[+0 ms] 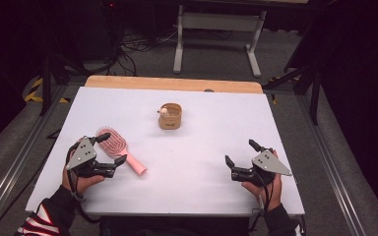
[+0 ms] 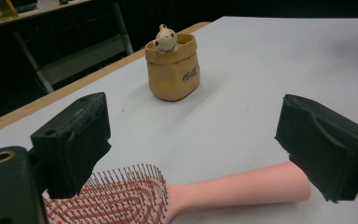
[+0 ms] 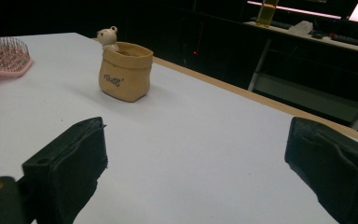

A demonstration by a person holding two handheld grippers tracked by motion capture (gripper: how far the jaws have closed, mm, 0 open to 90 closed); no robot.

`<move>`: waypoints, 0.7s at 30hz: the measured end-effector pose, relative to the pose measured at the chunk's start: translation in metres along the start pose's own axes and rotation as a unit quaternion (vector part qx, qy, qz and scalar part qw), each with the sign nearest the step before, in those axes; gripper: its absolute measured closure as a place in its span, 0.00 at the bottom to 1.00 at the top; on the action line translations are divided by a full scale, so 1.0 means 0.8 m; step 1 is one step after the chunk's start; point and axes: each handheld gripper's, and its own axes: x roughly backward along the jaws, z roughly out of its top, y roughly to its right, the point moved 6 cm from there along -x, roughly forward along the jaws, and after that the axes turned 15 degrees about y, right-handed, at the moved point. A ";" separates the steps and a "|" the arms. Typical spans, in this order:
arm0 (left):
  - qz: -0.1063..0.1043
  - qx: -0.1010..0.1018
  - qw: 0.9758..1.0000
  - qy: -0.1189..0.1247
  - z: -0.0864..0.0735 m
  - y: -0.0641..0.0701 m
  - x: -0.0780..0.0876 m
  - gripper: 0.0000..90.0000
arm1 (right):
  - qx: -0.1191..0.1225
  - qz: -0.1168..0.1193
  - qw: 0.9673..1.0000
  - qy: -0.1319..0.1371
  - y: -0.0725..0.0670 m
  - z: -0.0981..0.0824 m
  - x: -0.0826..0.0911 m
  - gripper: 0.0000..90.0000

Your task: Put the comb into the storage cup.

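Two wide-open grippers frame a pink hairbrush (image 1: 120, 151) lying flat on a white table (image 1: 202, 167). The left gripper (image 1: 111, 148) hovers right over it, one jaw beyond the bristled head and the other close above the handle, with nothing clamped between them. In the left gripper view the brush (image 2: 200, 191) lies crosswise below the spread jaws, bristles up, its handle running toward the right-hand jaw; whether either jaw touches it cannot be told. The brush sits at the table's near left, its head angled toward the far left and its handle tip pointing toward the middle of the near edge.

Well apart from it, near the table's centre toward the far edge, stands a small tan pouch-shaped pot (image 1: 170, 117) with a pale bear figure (image 1: 163, 112) peeking over its rim. Dark cursive lettering marks the pot's front in both gripper views, too small and blurred to read.

Over the near right of the table, the right gripper (image 1: 239, 153) is held by a hand (image 1: 263, 186), its jaws spread wide with bare tabletop between them. In the right gripper view the brush head (image 3: 5, 57) is cut off by the left edge of the frame. A striped sleeve (image 1: 37, 223) is cropped at the bottom left corner, and the surroundings beyond the table are mostly lost in darkness.
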 end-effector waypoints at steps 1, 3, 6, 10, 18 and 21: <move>0.001 0.001 1.000 -0.001 0.000 0.001 0.000 0.14 | -0.003 0.000 1.000 0.000 0.001 -0.001 0.001 0.07; -0.002 0.005 1.000 -0.003 -0.001 0.004 -0.001 0.14 | -0.004 -0.002 1.000 -0.001 0.001 -0.002 0.001 0.07; -0.007 0.005 1.000 -0.007 -0.003 0.006 -0.002 0.17 | -0.004 -0.002 1.000 -0.004 0.000 -0.003 -0.001 0.07; -0.009 0.005 1.000 -0.015 -0.006 0.007 -0.006 0.23 | -0.001 -0.003 1.000 -0.010 0.000 -0.006 -0.004 0.07; -0.033 0.000 0.999 -0.038 -0.010 0.011 -0.013 0.45 | 0.000 -0.006 1.000 -0.018 0.003 -0.012 -0.004 0.08; -0.040 0.000 0.998 -0.049 -0.013 0.013 -0.017 0.59 | -0.001 -0.010 1.000 -0.024 0.004 -0.015 -0.006 0.08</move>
